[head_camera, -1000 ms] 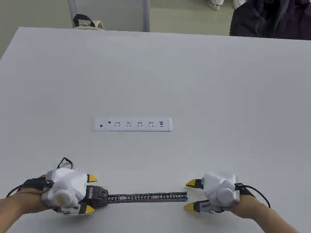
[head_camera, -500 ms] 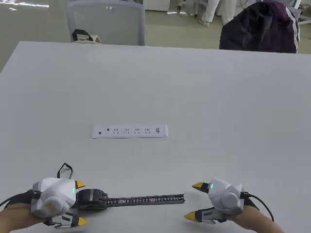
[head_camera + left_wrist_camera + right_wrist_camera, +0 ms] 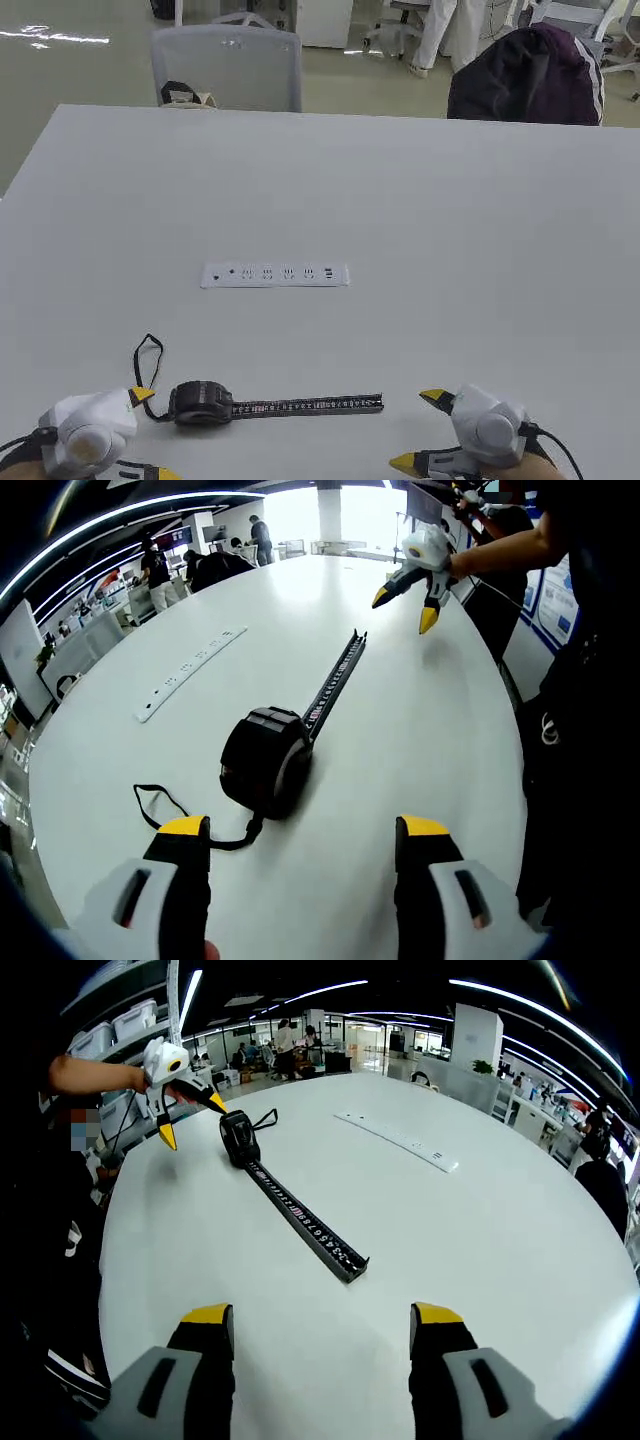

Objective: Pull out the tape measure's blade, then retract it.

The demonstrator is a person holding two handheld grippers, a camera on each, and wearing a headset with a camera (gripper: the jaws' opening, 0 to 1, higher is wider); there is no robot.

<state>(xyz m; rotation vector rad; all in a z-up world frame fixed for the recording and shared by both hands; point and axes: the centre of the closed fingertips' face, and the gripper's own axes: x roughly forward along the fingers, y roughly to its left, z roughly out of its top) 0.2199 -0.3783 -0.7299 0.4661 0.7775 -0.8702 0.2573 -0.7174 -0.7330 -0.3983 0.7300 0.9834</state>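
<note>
At the near edge of the table (image 3: 450,250), both grippers had let go and drawn back toward the person. The left gripper (image 3: 152,435), clamped round the tape measure (image 3: 202,403) a second before, sat at 8 o'clock of it with jaws spread and nothing between them. The right gripper (image 3: 419,430), at 4 o'clock of the blade's tip, was likewise spread wide and empty.

Just beyond them the tape measure lay free on the table, its blade (image 3: 310,406) out and pointing toward 3 o'clock, its strap (image 3: 150,350) looped off toward 11 o'clock. The blade had not sprung back when released, so the pull-out looked done and the retraction not yet begun; probably a lock held it.

As for containers, the black case (image 3: 265,760) was the only housing, with part of the blade drawn out of it. Farther off, at 12 o'clock, lay a white power strip (image 3: 275,275), well apart from the tape.
</note>
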